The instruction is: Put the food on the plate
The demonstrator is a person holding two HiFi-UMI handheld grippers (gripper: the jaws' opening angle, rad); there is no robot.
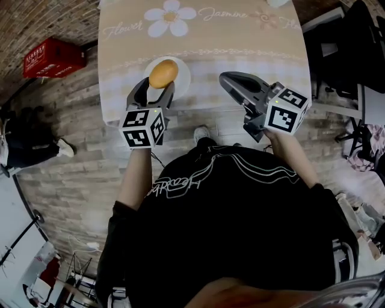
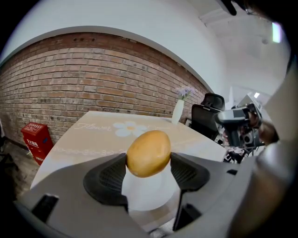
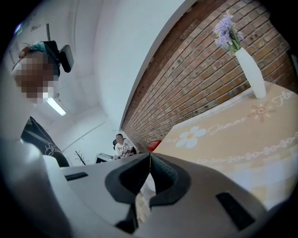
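Grips the food (image 1: 163,73) between the jaws of the left gripper (image 1: 157,87), pressed on both sides, directly over the white plate (image 1: 182,77) on the worktop (image 1: 240,36). Holds the right gripper (image 1: 225,79) to the right of the plate, jaws closed together on nothing. Beyond the plate, a printed flower (image 1: 170,17) and a vase (image 3: 251,72).

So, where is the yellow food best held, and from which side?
Across its middle, coming from the near table edge, as the left gripper does now: the yellow food is egg-shaped, so pads on opposite sides should hold.
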